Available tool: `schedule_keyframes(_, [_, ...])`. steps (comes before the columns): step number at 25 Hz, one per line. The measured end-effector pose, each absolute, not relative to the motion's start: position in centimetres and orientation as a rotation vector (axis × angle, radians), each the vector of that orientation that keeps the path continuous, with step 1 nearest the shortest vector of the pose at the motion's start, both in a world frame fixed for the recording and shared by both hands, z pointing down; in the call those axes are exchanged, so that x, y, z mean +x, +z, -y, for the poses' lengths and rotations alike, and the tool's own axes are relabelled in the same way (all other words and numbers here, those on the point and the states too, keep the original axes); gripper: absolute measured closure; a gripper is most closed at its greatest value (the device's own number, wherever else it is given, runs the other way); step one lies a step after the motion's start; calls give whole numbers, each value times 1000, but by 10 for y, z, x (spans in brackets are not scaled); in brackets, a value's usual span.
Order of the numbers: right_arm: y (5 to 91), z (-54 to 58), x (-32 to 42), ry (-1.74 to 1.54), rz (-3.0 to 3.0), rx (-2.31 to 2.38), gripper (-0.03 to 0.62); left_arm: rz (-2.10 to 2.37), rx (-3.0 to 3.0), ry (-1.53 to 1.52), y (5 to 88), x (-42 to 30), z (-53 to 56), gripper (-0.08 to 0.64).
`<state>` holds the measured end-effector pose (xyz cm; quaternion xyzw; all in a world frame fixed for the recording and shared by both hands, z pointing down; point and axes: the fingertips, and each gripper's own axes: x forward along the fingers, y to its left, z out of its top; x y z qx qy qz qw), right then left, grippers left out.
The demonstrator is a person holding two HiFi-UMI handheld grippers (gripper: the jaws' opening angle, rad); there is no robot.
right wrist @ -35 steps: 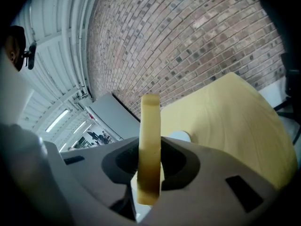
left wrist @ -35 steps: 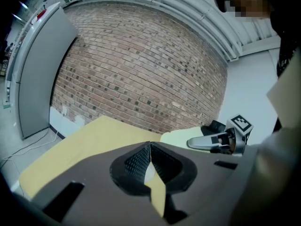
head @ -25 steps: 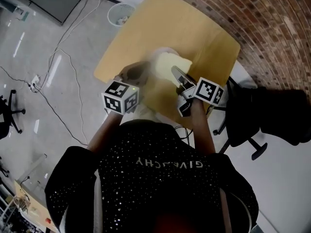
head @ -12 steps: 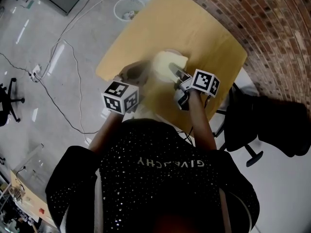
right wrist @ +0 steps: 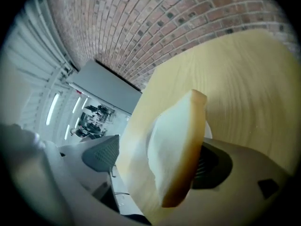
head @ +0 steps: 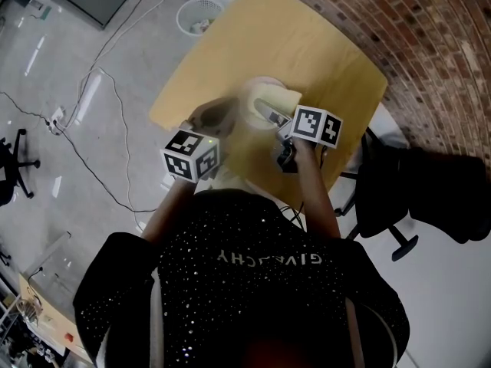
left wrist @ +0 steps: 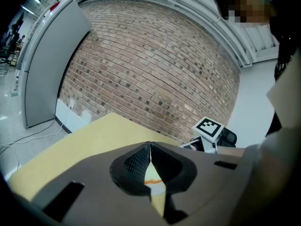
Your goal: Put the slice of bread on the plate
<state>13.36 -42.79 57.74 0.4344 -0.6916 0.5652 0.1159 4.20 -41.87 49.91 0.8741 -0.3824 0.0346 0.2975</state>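
Note:
A slice of bread (right wrist: 181, 145) with a brown crust stands on edge between my right gripper's (right wrist: 160, 157) jaws. The jaws are opening: the left pad (right wrist: 101, 154) is clear of the slice, which leans toward the right one. In the head view the bread (head: 281, 98) is over the pale plate (head: 252, 90) on the wooden table (head: 307, 44), with the right gripper (head: 265, 108) reaching onto it. My left gripper (head: 212, 115) hovers just left of the plate, shut and empty; its pads (left wrist: 150, 159) meet.
A brick wall (head: 430, 29) runs along the table's far right side. A black office chair (head: 430, 194) stands to the right. A white wire bin (head: 198, 14) and cables (head: 100, 83) are on the floor to the left.
The right gripper came down toward the plate with the bread, and its jaws have opened off the slice. The left gripper has hardly moved.

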Motion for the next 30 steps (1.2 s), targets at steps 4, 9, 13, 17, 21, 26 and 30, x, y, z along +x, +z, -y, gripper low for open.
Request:
schedule_keyframes(4, [589,420,141,1354,1926,1296,132,1022,2322,79,497,41,413,549])
schedule_keyframes(9, [599,413,158,1060,1819,1357,126,1027,2323,65,495,38,404,549])
schedule_keyframes(13, [598,405,172,1005,1798,1420,126,1040,2323,58,492,30,396,549])
schedule_keyframes(17, [583,394,196,1000,1791,1535,126,1054,2331,55,488,21,388,549])
schedule_keyframes(21, [528,386,213,1006,2042,1706,129,1079,2369,75,480,16,381,549])
schedule_keyframes(26, [454,364,195,980,2449,1684,479,1096,2413,101,469,23,369,549])
schedule_keyframes(30, [434,342,180,955,2552,1663,580,1059,2469,91,456,38,354,549])
